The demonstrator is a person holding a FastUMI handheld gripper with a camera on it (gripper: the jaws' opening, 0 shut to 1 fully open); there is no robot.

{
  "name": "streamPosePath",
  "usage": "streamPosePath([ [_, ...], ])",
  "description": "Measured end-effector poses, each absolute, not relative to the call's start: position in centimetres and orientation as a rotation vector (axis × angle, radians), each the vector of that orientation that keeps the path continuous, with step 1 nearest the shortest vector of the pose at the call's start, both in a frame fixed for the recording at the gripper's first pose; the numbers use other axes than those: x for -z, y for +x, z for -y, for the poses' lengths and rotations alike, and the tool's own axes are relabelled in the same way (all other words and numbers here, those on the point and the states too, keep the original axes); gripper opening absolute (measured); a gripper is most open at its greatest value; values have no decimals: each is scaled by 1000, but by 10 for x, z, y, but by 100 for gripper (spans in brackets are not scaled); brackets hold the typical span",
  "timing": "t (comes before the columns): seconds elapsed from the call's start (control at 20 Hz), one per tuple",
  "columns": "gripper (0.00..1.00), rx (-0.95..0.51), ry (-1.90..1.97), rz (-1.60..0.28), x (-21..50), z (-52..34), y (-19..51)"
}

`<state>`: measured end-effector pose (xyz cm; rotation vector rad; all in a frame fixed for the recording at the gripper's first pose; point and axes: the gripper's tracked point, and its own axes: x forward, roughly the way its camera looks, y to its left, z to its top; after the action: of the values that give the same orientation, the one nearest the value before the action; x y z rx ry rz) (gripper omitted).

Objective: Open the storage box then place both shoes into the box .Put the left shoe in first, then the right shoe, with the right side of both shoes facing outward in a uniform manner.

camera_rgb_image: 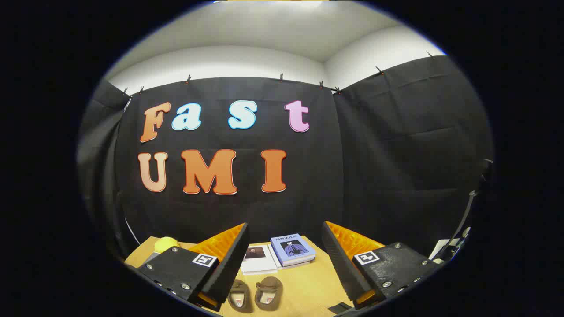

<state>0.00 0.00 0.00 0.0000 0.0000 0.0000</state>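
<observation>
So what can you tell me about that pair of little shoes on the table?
The pair of shoes is small and dark brown, with a strap across each opening and pale insoles. The material looks soft, though I can't say what it is. They lie side by side, soles down, on the wooden table, between the open fingers of the gripper. Nothing touches them except the table. Beyond them lie two books.

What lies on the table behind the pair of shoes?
Behind the shoes, farther along the table, lie a white book and a blue-covered stack of books. The gripper jaws stand open, hiding the table's sides.
</observation>
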Motion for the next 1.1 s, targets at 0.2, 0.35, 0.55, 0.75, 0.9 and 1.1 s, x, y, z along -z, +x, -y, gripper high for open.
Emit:
streamPosePath([
  [0.2, 97, -17, -8, 2, -1, -10, 2],
  [0.35, 98, -24, -47, -10, 8, -17, 1],
  [0.55, 98, -30, -72, -24, 13, -23, 1],
  [0.75, 98, -37, -71, -20, 13, -27, 4],
  [0.9, 97, -46, -67, -23, 14, -32, 6],
  [1.1, 98, -71, -72, -35, 22, -44, 8],
])
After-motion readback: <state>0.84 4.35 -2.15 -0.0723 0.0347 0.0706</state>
